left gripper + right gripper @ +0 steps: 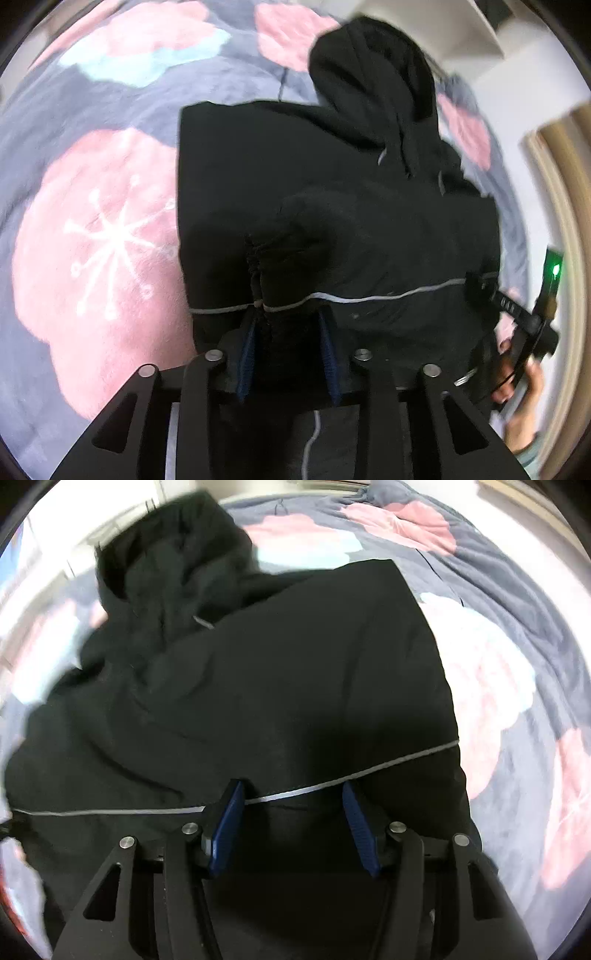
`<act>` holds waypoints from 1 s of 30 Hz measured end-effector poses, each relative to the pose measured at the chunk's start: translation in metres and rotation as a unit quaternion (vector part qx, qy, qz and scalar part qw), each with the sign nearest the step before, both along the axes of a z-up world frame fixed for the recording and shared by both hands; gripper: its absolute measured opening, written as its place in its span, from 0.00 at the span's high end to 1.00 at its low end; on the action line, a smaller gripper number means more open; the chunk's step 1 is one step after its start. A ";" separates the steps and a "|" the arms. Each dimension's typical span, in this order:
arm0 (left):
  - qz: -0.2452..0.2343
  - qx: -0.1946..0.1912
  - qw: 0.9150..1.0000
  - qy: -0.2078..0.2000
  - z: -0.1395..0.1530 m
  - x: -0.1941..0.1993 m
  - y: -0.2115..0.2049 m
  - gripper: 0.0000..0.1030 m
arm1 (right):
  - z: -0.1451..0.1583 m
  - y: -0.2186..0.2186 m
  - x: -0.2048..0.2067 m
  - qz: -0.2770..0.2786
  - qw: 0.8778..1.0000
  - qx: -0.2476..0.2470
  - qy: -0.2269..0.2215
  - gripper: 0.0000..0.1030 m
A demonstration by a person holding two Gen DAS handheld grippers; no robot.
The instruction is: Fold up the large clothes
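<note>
A black hooded jacket (pixel 351 206) with a thin grey reflective stripe lies on a flowered blanket, its hood (pixel 373 70) at the far end. My left gripper (pixel 290 325) stands partly open around a bunched fold of the jacket's black cloth at the stripe; whether the pads pinch it is unclear. In the right wrist view the same jacket (pixel 277 672) fills the middle. My right gripper (pixel 293 797) is open, its blue pads (pixel 227 827) wide apart over the jacket at the stripe, holding nothing. The right gripper also shows at the left wrist view's right edge (pixel 517 314), held by a hand.
The grey blanket (pixel 99 221) with pink and pale blue flowers covers the bed around the jacket and shows in the right wrist view (pixel 517 686). A white wall and a beige curtain (pixel 565 192) stand at the right.
</note>
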State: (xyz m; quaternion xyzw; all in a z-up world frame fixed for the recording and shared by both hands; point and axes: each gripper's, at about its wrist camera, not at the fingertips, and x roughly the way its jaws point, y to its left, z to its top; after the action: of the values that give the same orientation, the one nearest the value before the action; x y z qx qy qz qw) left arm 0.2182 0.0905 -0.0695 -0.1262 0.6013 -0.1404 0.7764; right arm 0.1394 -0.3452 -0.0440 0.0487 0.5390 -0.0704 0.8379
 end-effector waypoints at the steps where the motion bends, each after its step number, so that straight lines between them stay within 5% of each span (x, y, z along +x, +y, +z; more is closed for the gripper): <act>1: 0.000 0.018 1.000 -0.001 -0.001 0.002 -0.003 0.58 | -0.003 0.002 0.002 0.002 1.000 -0.008 0.004 0.43; 5: 0.021 0.009 0.999 -0.042 0.017 0.001 0.006 0.58 | -0.003 0.006 0.006 0.010 0.999 -0.025 0.020 0.42; 8: 0.048 -0.019 0.990 -0.130 0.063 -0.012 0.023 0.56 | 0.014 0.001 0.003 0.011 1.000 0.013 0.002 0.40; 11: 0.023 -0.109 0.979 -0.173 0.086 -0.019 0.025 0.52 | 0.045 0.001 -0.015 0.023 0.995 0.080 -0.061 0.40; 14: -0.004 -0.168 0.976 -0.142 0.069 -0.015 0.008 0.52 | 0.062 0.017 -0.023 0.044 0.991 0.082 -0.095 0.40; 18: -0.024 -0.079 0.993 -0.089 0.022 -0.004 -0.030 0.52 | 0.043 0.039 -0.013 0.060 0.996 0.021 -0.065 0.40; 20: -0.016 -0.050 0.999 -0.011 -0.021 0.004 -0.037 0.63 | 0.010 0.031 -0.001 0.046 0.999 0.014 -0.014 0.40; 21: -0.007 -0.055 0.998 0.009 -0.036 0.007 -0.036 0.67 | -0.011 0.027 0.004 0.039 0.999 0.022 0.016 0.40; 24: 0.024 -0.067 0.997 0.032 -0.051 0.014 -0.023 0.89 | -0.023 0.030 0.003 0.048 0.999 0.003 0.007 0.40; 26: 0.057 -0.115 0.990 0.055 -0.061 0.020 -0.005 0.97 | -0.023 0.034 0.004 0.046 0.999 -0.010 0.008 0.40; 30: 0.069 -0.166 0.982 0.053 -0.064 0.016 0.009 0.98 | -0.020 0.039 0.011 0.047 0.998 -0.018 0.032 0.41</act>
State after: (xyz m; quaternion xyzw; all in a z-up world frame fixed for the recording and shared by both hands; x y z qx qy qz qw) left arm 0.2344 0.0990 -0.1335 -0.3018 0.5994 -0.1774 0.7199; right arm 0.1499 -0.3064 -0.0644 0.0060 0.5655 -0.0425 0.8236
